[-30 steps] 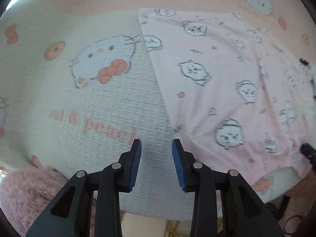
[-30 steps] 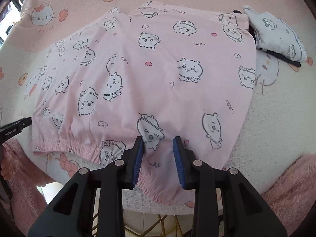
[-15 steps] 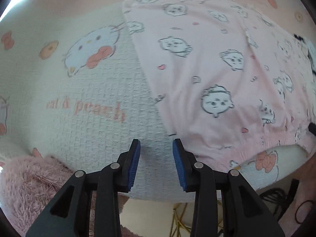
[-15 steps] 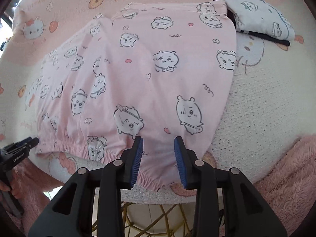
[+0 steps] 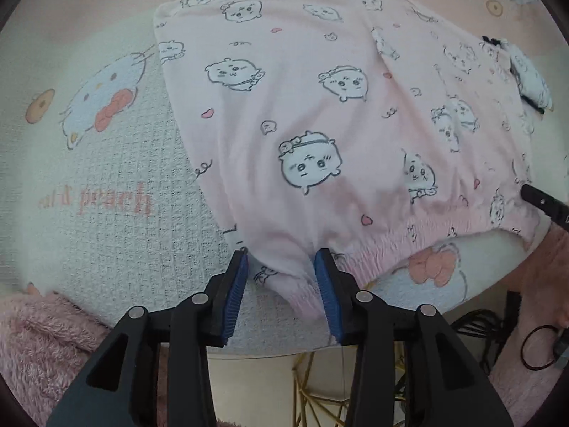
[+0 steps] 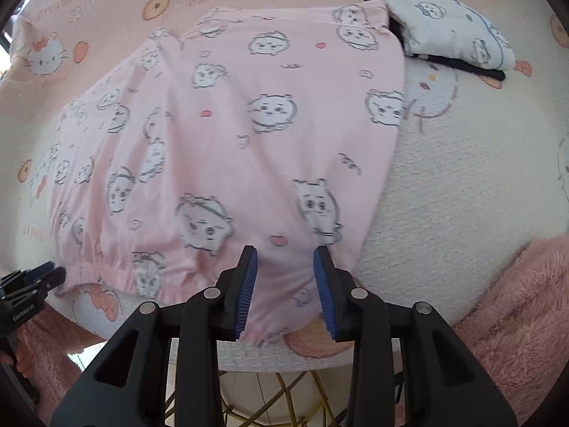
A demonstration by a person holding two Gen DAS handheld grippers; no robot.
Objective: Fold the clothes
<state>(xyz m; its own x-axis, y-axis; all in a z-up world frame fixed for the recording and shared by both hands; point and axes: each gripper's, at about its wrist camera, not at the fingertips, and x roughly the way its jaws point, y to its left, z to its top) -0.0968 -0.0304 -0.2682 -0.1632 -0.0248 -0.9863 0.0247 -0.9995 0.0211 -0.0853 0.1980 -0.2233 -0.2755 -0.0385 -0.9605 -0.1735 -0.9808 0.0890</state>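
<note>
Pink shorts (image 5: 320, 114) printed with white cartoon animals lie flat on the table, elastic waistband at the near edge; they also show in the right wrist view (image 6: 249, 135). My left gripper (image 5: 281, 259) is open with the waistband's left corner between its blue pads. My right gripper (image 6: 284, 256) is open with the waistband's right corner between its pads. Each gripper's tip shows at the edge of the other view: the right one (image 5: 544, 204), the left one (image 6: 32, 279).
A Hello Kitty tablecloth (image 5: 106, 178) covers the round table. A folded white garment with a black edge (image 6: 451, 32) lies at the far right, touching the shorts. Pink fluffy seats (image 6: 519, 313) flank the table. Gold table legs (image 6: 281, 402) show below.
Both grippers have moved in along the near table edge to the waistband. The left went right to the left corner; the right came down over the right corner. Both stayed open.
</note>
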